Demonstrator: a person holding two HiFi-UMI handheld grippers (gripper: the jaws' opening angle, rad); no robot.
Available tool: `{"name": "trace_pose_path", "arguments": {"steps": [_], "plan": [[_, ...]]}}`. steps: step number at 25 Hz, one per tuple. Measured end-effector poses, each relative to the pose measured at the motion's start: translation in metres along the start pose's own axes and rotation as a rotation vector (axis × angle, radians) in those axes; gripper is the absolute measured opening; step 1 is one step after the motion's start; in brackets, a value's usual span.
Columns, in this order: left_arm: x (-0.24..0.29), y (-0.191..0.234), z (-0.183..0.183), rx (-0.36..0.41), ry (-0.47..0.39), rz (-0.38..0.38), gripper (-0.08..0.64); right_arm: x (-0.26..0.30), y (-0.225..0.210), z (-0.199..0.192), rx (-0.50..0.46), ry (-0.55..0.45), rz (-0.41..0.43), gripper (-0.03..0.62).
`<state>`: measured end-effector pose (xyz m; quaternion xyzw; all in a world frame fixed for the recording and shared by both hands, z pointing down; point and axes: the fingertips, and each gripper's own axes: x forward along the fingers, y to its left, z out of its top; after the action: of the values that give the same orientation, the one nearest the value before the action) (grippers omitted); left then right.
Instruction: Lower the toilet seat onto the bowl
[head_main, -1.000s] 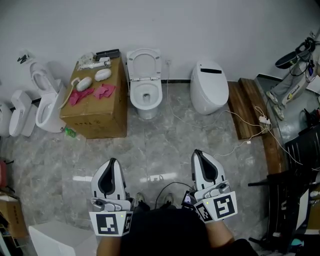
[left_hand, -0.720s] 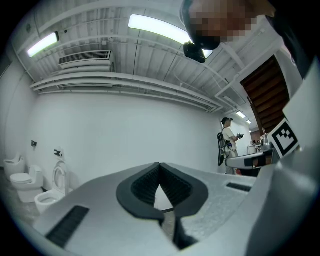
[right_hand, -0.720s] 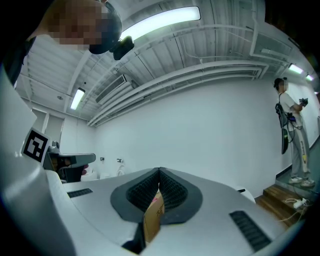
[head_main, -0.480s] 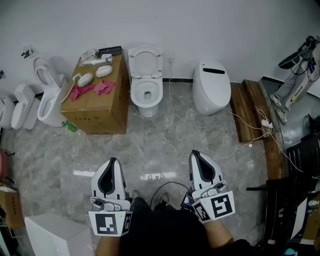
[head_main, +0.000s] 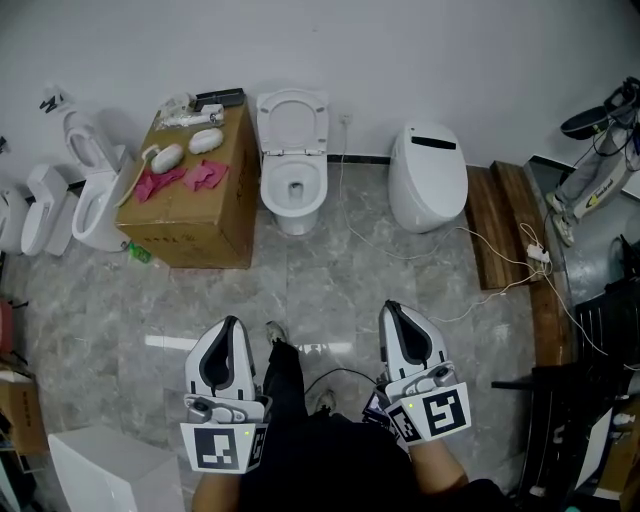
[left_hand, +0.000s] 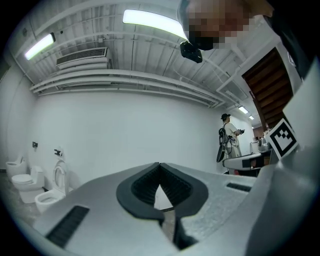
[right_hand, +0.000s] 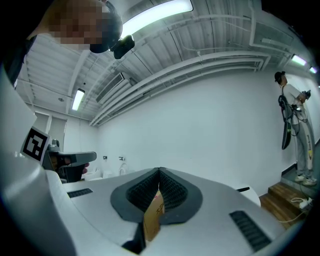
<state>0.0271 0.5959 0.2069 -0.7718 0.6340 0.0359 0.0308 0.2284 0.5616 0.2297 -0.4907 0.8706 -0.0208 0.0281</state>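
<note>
While my left gripper (head_main: 230, 323) and right gripper (head_main: 392, 306) were closed, empty (toilet seat (head_main: 292, 118) upright, far off) — a square approach seemed best.

left hand-held gripper (head_main: 231, 323) | right hand-held gripper (head_main: 392, 308) — white shells, black-white marker cubes (head_main: 222, 447)

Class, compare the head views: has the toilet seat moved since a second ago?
No. The toilet seat stands raised behind the bowl, against the wall, exactly as before.

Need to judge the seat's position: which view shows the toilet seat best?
The head view: the toilet seat stands upright by the wall, whole, above the bowl. Neither gripper view shows it recognisably.
</note>
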Motion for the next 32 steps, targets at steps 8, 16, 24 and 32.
{"name": "trace_pose_path", "arguments": {"steps": [8,16,24,32], "plan": [[0.096,0.054,-0.011,-0.001,-0.032,-0.063,0.009,0.099,-0.012,-0.004,-0.02,-0.001,-0.024,0.025],[0.2,0.116,-0.02,0.016,-0.024,-0.119,0.009,0.205,-0.029,-0.004,-0.054,0.002,-0.091,0.025],[0.267,0.164,-0.036,-0.01,-0.006,-0.15,0.009,0.291,-0.038,-0.013,-0.049,0.016,-0.109,0.025],[0.335,0.188,-0.057,-0.021,0.027,-0.136,0.009,0.365,-0.069,-0.027,-0.033,0.041,-0.093,0.025]]}}
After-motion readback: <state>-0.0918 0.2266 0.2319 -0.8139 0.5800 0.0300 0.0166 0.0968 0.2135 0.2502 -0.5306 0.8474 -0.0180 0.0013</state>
